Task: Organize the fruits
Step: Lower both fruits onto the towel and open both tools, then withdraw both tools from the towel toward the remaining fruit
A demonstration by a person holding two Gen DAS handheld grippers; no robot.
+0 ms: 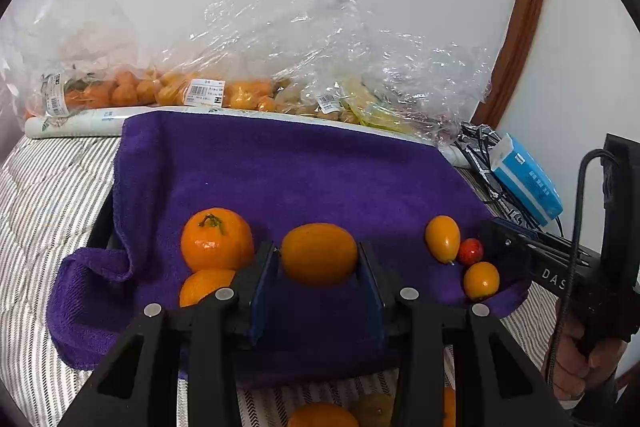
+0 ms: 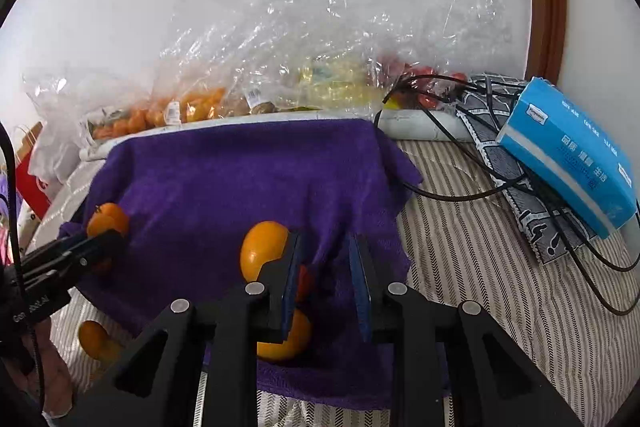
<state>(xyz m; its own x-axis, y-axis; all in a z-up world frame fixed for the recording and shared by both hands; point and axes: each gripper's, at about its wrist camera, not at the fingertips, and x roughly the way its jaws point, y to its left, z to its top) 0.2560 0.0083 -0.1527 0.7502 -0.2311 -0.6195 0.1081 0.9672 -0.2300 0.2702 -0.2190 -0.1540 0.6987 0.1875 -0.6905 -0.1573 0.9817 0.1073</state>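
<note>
A purple towel (image 1: pixel 280 171) lies on the striped bedding. My left gripper (image 1: pixel 318 259) is shut on an oval orange fruit (image 1: pixel 319 253), just above the towel. Two mandarins (image 1: pixel 216 239) lie left of it. At the towel's right lie two small oval orange fruits (image 1: pixel 442 238) and a small red fruit (image 1: pixel 470 251). In the right wrist view my right gripper (image 2: pixel 326 255) is open and empty over the towel (image 2: pixel 240 179); an orange fruit (image 2: pixel 264 251) sits just left of its left finger, a red fruit and another orange one (image 2: pixel 288 339) are partly hidden behind that finger.
Clear plastic bags of fruit (image 1: pixel 248 83) line the wall behind the towel. A blue tissue pack (image 2: pixel 572 151) and black cables (image 2: pixel 460 195) lie on the bedding at right. More orange fruit (image 1: pixel 322 415) lies on the bedding below the towel's near edge. A brown frame (image 1: pixel 524 15) curves at right.
</note>
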